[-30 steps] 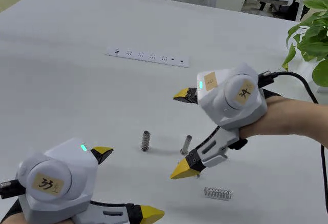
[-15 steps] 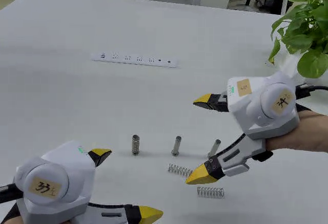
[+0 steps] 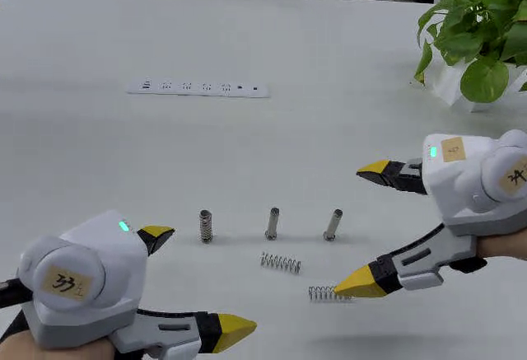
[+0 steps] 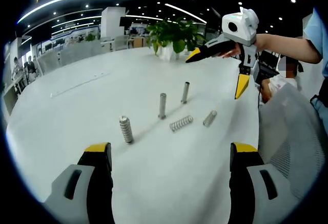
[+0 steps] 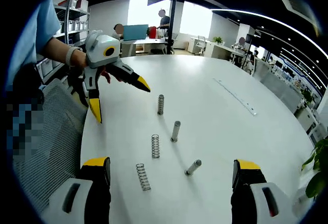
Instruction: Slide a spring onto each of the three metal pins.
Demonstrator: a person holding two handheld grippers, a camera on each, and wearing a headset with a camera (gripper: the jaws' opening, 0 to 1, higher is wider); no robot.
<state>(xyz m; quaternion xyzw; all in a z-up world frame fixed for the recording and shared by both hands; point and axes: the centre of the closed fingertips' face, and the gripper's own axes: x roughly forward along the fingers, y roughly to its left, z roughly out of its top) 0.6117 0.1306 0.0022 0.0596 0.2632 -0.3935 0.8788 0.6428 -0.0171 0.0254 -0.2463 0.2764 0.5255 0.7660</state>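
In the head view, the white counter (image 3: 99,154) carries three short upright metal pins in a row at lower centre. The left pin (image 3: 206,214) already wears a steel coil spring (image 3: 206,228); the middle pin (image 3: 272,223) and right pin (image 3: 333,225) are bare. Two loose wire springs lie flat below them, long axes running roughly left to right: the upper spring (image 3: 281,262) and the lower spring (image 3: 325,293). The white, yellow-tipped right hand-held gripper (image 3: 364,226) hangs wide open and empty, its lower jaw tip at the lower spring's right end. The matching left hand-held gripper (image 3: 196,283) is open and empty at lower left. The second spring looks like the step in hand: the next move calls for closing across its coils, then tipping it upright over a bare pin. In the left gripper view, both loose springs point toward the upper right. In the right gripper view, they point up the frame, left of the bare pins.
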